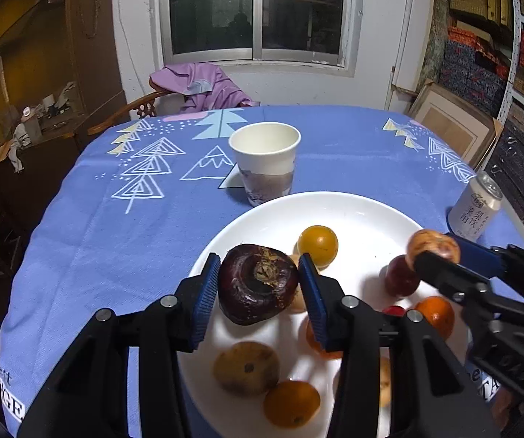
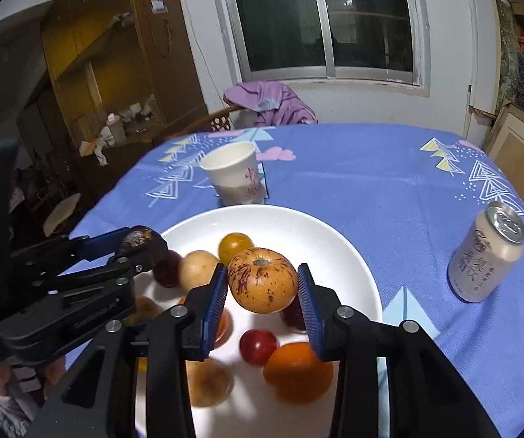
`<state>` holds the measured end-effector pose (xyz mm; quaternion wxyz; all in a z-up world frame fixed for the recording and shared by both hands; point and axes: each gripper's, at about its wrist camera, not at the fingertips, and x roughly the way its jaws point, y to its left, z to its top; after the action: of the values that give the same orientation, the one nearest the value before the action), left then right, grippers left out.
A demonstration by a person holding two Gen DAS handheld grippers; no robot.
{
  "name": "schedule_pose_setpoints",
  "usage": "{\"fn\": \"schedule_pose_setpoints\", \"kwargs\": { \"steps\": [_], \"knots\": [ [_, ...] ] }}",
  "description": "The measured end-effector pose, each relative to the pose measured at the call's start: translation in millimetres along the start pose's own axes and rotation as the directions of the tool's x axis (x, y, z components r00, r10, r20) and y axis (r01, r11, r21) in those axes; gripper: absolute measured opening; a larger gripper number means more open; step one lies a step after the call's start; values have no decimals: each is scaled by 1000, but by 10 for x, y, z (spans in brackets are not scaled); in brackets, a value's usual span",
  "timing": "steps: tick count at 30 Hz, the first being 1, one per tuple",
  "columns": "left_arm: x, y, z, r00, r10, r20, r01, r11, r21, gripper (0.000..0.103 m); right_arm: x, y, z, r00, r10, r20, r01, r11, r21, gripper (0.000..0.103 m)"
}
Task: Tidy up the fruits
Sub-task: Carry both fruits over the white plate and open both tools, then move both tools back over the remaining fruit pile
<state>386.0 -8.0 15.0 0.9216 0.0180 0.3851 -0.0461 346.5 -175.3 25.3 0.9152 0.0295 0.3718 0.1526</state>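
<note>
My left gripper (image 1: 260,283) is shut on a dark purple fruit (image 1: 258,283), held above the white plate (image 1: 353,204). My right gripper (image 2: 262,281) is shut on a speckled orange-tan fruit (image 2: 262,280) over the same plate (image 2: 335,241). Each gripper shows in the other's view: the right one (image 1: 435,252) at the plate's right side, the left one (image 2: 139,239) at its left. Several fruits lie on the plate: a yellow one (image 1: 317,245), oranges (image 1: 291,403), a red one (image 2: 258,346), a tan one (image 1: 246,367).
A paper cup (image 1: 264,162) stands just behind the plate on the blue patterned tablecloth (image 1: 115,226). A drink can (image 2: 486,252) stands to the right near the table edge. A chair with purple cloth (image 1: 203,85) sits at the far side. A hand shows at lower left of the right wrist view.
</note>
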Motion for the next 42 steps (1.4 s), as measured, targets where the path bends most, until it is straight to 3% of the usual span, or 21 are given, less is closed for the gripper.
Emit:
{"fn": "schedule_pose_setpoints", "kwargs": {
  "steps": [6,11,14,19,24,30,34,42],
  "knots": [
    [220,51,20,1000,0,-8,0,1000,-11,46,232,13,-40,999,-27,-34,26,999,-24,40],
    [258,61,15,1000,26,18,-26,1000,3,70,302,22,-61,999,-30,-45,29,999,-35,40],
    [218,58,8,999,42,35,-42,999,8,80,295,52,-60,998,-36,-46,34,998,-48,40],
    [95,102,-13,997,53,47,-53,999,8,80,206,50,-72,999,-33,-31,32,998,-47,40],
    [-191,228,-112,997,46,64,-45,999,-27,80,-152,68,-117,999,-27,37,29,999,-42,42],
    [-647,395,-550,996,48,81,-43,997,-71,86,-780,176,-433,991,-14,132,20,999,-47,53],
    [-870,428,-949,997,32,65,-27,996,-81,86,-1167,223,-859,986,15,168,-9,999,-39,57],
    [-1171,128,-1660,998,21,57,-24,998,58,86,-1419,69,-1587,987,36,158,-44,998,45,62]
  ]
}}
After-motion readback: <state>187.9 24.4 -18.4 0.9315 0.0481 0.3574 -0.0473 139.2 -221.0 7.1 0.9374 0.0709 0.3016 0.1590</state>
